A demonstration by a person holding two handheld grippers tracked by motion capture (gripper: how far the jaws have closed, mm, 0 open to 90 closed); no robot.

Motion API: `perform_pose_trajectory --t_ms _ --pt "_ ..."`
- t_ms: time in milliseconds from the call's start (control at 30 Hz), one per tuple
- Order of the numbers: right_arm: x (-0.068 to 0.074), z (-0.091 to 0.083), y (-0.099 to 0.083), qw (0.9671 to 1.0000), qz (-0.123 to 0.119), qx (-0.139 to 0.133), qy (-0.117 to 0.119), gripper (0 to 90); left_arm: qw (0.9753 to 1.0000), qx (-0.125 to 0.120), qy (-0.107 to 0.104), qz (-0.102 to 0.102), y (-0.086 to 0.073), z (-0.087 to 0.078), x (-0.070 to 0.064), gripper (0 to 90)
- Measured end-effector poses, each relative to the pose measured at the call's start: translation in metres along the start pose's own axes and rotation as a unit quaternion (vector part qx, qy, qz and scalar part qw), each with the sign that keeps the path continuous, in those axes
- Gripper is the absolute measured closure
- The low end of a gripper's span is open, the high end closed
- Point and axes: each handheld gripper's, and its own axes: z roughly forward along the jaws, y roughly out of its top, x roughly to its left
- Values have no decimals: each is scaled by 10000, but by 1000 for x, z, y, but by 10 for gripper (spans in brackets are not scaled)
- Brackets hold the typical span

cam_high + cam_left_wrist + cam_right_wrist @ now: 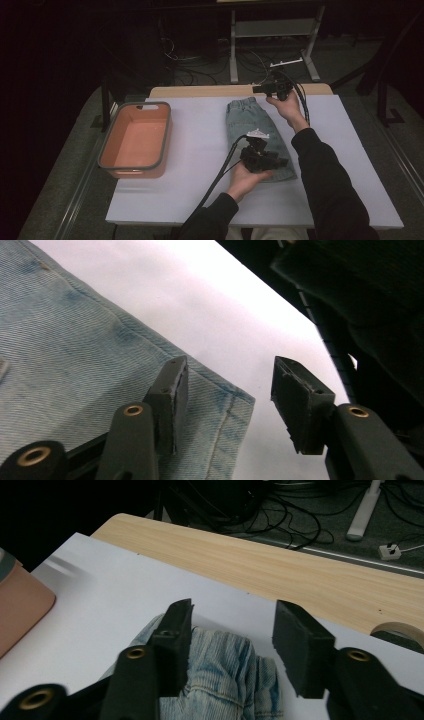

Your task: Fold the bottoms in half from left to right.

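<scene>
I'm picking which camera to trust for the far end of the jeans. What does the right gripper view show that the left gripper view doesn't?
The right gripper view alone shows the bunched waistband of the jeans, the wooden table edge, a corner of the orange bin, a tape roll and floor cables. The left gripper view alone shows the hem corner and the person's dark sleeve. Both show pale denim on the white tabletop, with black jaws standing apart over it.
</scene>
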Motion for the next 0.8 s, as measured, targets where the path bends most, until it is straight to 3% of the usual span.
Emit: perform_pose_trajectory --t_ms 367,800 --pt "-3 -14 -8 9998 30 -17 195 394 10000 -81 15 21 5 -11 0 450" --pt "-3 -22 -24 9992 55 -16 395 298 9997 140 -19 204 8 -26 -2 392"
